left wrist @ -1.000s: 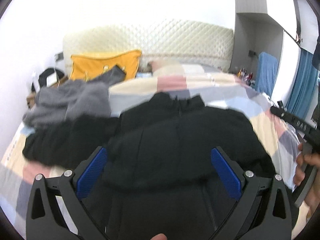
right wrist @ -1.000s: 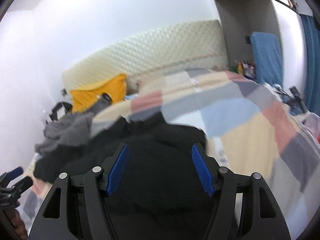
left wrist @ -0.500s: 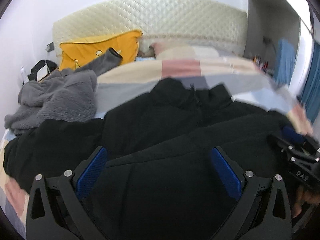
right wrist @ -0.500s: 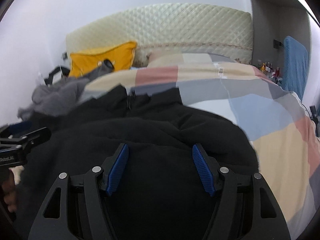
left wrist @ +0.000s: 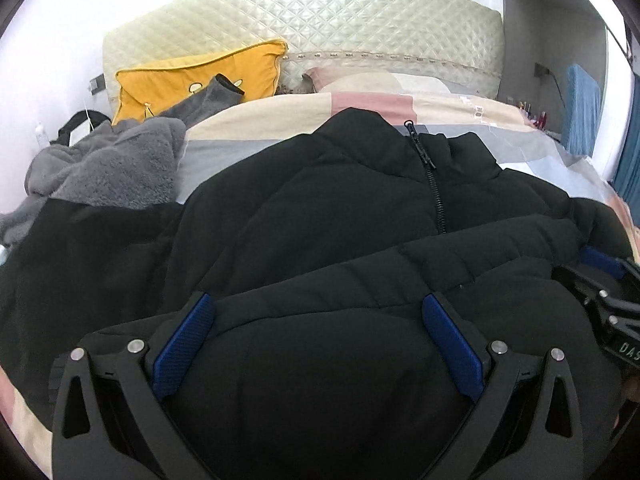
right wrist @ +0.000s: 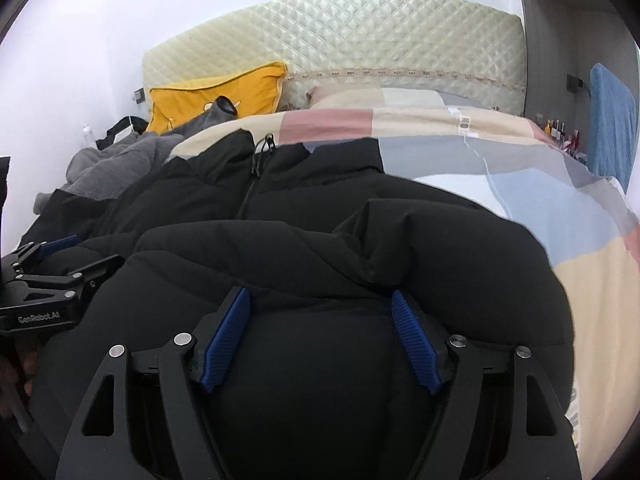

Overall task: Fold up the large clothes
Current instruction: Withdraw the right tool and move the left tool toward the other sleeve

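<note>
Here the black padded jacket lies spread on a patchwork duvet, its lower part folded up over the chest, so a thick doubled edge runs across just ahead of both tongs. The left gripper stands wide, its blue pads to either side of a bulge of jacket fabric; the cloth fills the gap between them, but whether the pads press on it cannot be told. The right gripper has just been opening its jaws, with jacket fabric still bulging between the blue pads; no clear squeeze on the cloth shows.

The two tongs sit side by side over the folded hem, each visible at the edge of the other's view. Straight ahead of them the jacket's zip runs up to the collar. Beyond the left gripper's left finger, a grey fleece garment lies heaped, touching the jacket. Farther ahead, a yellow cushion leans against the quilted cream headboard.
</note>
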`<state>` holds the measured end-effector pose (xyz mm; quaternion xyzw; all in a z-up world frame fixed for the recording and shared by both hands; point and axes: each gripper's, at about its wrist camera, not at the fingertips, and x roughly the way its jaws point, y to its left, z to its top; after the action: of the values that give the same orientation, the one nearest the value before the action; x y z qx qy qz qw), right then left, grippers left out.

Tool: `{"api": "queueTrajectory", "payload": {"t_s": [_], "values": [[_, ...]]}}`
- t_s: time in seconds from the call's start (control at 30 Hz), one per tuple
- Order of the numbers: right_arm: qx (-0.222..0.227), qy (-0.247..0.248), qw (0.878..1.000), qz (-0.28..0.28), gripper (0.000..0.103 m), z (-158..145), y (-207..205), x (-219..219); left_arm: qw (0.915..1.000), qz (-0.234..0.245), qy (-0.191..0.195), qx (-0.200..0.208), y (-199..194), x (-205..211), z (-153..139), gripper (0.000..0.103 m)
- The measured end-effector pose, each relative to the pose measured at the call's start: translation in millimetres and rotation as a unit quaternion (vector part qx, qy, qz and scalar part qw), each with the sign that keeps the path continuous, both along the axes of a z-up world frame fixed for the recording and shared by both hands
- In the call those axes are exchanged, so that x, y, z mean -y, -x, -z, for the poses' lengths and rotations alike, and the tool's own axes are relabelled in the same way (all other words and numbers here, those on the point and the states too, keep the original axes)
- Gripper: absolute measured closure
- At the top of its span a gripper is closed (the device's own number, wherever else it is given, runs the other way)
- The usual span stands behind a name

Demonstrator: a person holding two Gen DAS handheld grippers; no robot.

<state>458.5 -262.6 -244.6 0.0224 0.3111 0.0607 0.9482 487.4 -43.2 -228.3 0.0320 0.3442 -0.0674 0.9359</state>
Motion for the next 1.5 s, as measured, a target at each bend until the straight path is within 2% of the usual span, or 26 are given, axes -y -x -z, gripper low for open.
{"api": "queueTrajectory", "payload": {"t_s": [0.23, 0.47, 0.6, 0.73, 0.87, 1.0, 1.23, 1.37, 1.5], "values": [[-0.014, -0.013, 1.000, -0.003, 0.029, 10, -9, 2, 1.0000, -0.003, 0.002, 0.002, -4, 2, 7, 0.000], [-0.016, -0.006, 1.000, 0.016, 0.030, -15, 14, 2, 0.9998, 0.004, 0.015, -0.013, 8, -7, -6, 0.000], [0.023, 0.039, 0.999, 0.025, 0.030, -47, 50, -4, 0.9993, 0.004, 0.038, 0.004, 47, -15, -33, 0.000], [0.038, 0.011, 0.999, 0.031, 0.030, -84, 79, -7, 0.9986, 0.005, 0.050, 0.015, 85, -19, -65, 0.000], [0.068, 0.001, 0.998, 0.020, 0.030, -122, 131, -15, 0.9973, 0.014, 0.058, 0.043, 125, -30, -107, 0.000], [0.081, -0.014, 0.996, 0.021, 0.029, -144, 183, -17, 0.9963, 0.021, 0.058, 0.060, 165, -47, -144, 0.000], [0.104, -0.012, 0.994, 0.017, 0.028, -158, 264, -26, 0.9948, 0.019, 0.062, 0.078, 218, -72, -192, 0.000], [0.113, -0.004, 0.993, 0.019, 0.028, -155, 300, -31, 0.9941, 0.014, 0.076, 0.076, 235, -86, -206, 0.000], [0.112, -0.026, 0.993, 0.021, 0.026, -147, 328, -29, 0.9946, 0.007, 0.073, 0.073, 246, -103, -216, 0.000]]}}
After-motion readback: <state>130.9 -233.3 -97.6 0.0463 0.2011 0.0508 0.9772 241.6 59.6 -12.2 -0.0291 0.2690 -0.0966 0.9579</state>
